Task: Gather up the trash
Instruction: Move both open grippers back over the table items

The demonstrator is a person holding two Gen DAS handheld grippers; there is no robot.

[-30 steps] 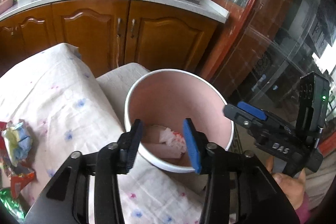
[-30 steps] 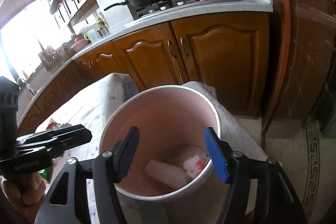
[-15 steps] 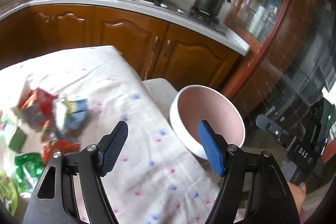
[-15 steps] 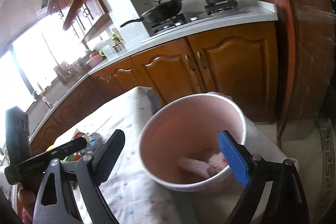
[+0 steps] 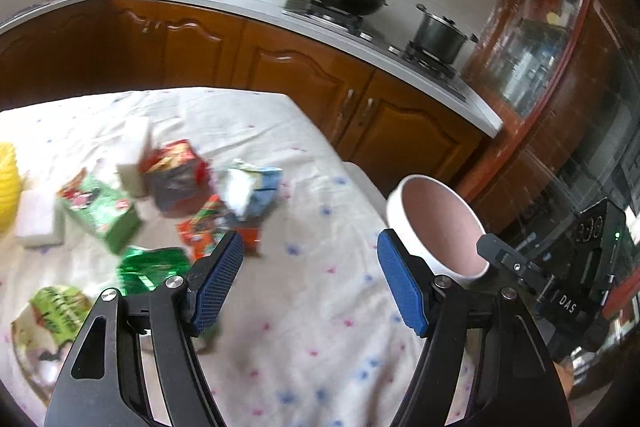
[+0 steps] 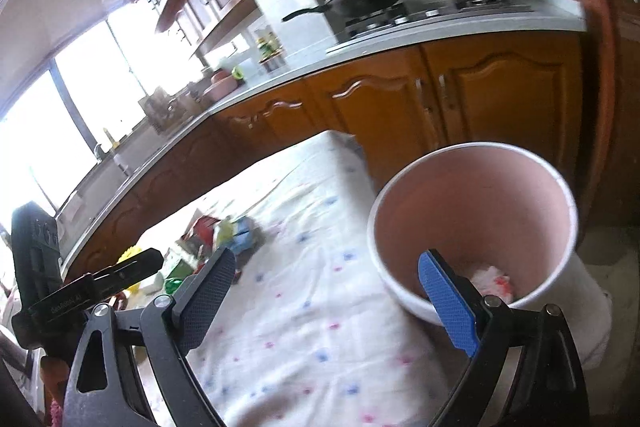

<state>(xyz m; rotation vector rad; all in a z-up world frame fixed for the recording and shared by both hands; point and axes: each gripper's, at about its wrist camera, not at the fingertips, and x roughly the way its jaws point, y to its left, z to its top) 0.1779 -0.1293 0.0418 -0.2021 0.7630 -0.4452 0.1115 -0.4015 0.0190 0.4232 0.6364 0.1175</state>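
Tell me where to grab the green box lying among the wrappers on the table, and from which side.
Grip the green box across its narrow width, coming straight down from above with the left gripper. It seems to lie flat on the tablecloth, so only its long edges offer parallel faces. A white block sits against its left end, so keep the jaws toward the middle.

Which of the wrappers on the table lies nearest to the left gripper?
The red-orange wrapper, just beyond the left gripper; the blue-white one and the green box lie farther.
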